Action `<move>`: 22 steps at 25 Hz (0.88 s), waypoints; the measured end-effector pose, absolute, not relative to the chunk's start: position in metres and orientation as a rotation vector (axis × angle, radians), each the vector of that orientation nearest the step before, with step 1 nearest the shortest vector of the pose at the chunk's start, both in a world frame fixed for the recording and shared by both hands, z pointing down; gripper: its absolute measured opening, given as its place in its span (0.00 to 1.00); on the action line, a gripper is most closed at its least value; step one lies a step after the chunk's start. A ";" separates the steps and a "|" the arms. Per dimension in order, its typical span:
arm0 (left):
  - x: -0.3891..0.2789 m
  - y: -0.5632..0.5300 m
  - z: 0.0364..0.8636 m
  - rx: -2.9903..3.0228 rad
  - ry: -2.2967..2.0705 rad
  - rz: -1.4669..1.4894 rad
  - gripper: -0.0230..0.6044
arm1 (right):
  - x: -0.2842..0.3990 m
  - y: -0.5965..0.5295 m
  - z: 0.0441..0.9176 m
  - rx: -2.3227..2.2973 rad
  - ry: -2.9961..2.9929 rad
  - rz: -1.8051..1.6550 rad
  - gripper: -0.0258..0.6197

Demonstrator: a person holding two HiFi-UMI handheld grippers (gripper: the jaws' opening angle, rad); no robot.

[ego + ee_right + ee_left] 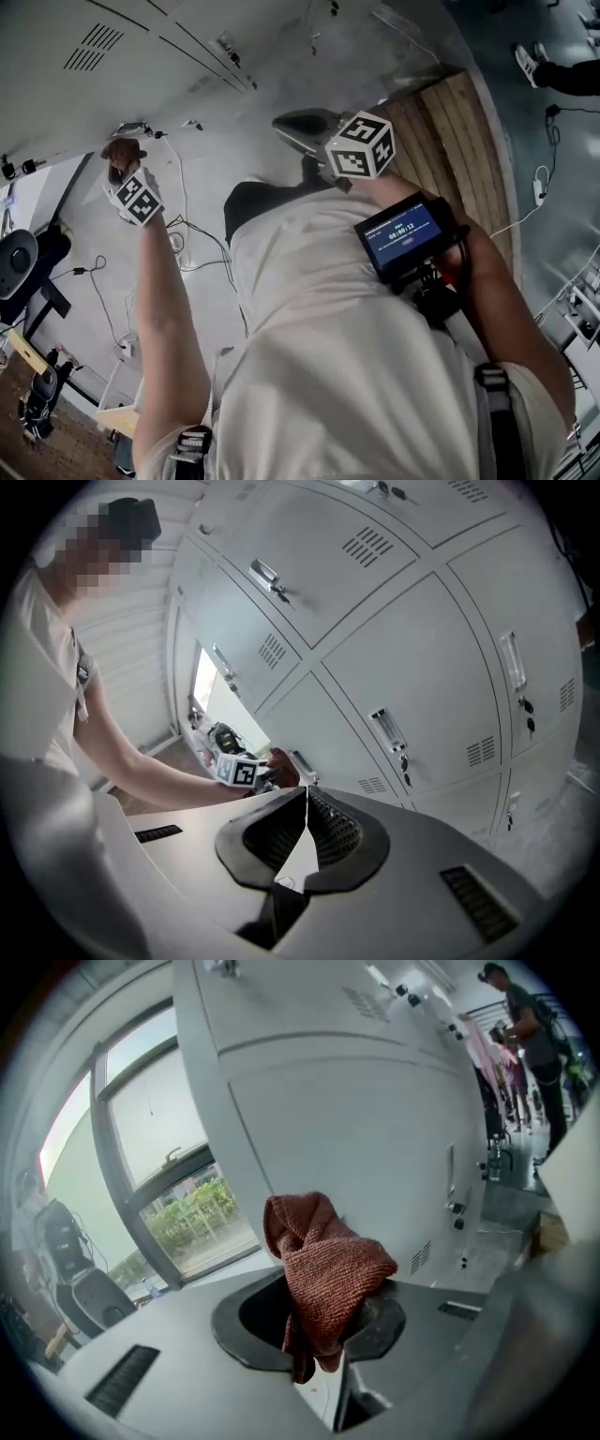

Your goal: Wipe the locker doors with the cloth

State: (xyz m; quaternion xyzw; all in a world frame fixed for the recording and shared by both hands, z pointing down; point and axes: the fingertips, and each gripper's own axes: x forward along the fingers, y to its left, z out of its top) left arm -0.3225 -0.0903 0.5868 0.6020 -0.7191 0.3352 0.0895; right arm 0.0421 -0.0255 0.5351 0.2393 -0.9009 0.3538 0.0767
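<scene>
left gripper (323, 1330): jaws clenched on crumpled rust-red knitted cloth (323, 1265), raised near pale grey metal locker doors (366, 1138), contact unclear | right gripper (305, 846): jaws pressed together, empty | progress: wiping apparently just starting, doors not yet wiped

Brightness: even daylight is seen in both gripper views; the head view is rendered dimmer and greyer.
Source: light is admitted through the tall glazed window (178, 1194) at the left of the left gripper view.
Glare: the sky behind the glass is washed out.
Shadows: only soft shading is cast on the pale grey metal locker doors (412, 649).
Distortion: strong fisheye bending and dark rounded corners are shown in both gripper views.
Focus: the red-brown knitted cloth (323, 1269) is rendered sharp; the far edges are smeared.
</scene>
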 end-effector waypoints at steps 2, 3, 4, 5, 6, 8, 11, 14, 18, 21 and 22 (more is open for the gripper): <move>-0.289 -0.080 0.553 1.882 -2.125 0.989 0.15 | 0.054 -0.028 0.512 0.696 -2.735 1.022 0.07; -0.270 -0.075 0.535 1.927 -2.114 0.969 0.15 | 0.058 -0.030 0.501 0.679 -2.753 0.998 0.07; -0.253 -0.069 0.518 1.963 -2.105 0.934 0.15 | 0.061 -0.032 0.491 0.661 -2.772 0.974 0.07; -0.236 -0.064 0.502 1.986 -2.100 0.886 0.15 | 0.064 -0.036 0.481 0.642 -2.791 0.950 0.07; -0.221 -0.059 0.486 1.998 -2.103 0.828 0.15 | 0.067 -0.041 0.470 0.624 -2.811 0.926 0.07; -0.198 -0.048 0.457 1.991 -2.121 0.700 0.15 | 0.071 -0.050 0.451 0.590 -2.851 0.882 0.07; -0.170 -0.026 0.432 1.975 -2.111 0.540 0.15 | 0.083 -0.053 0.431 0.584 -2.883 0.853 0.07; -0.154 -0.011 0.417 1.998 -2.068 0.450 0.15 | 0.091 -0.052 0.418 0.622 -2.890 0.828 0.07; -0.147 0.009 0.404 2.094 -1.996 0.424 0.15 | 0.086 -0.049 0.399 0.656 -2.928 0.778 0.07; -0.140 0.030 0.399 2.158 -1.915 0.418 0.15 | 0.076 -0.037 0.385 0.671 -2.967 0.761 0.07; -0.138 0.037 0.398 2.170 -1.890 0.410 0.15 | 0.071 -0.032 0.379 0.664 -2.984 0.756 0.07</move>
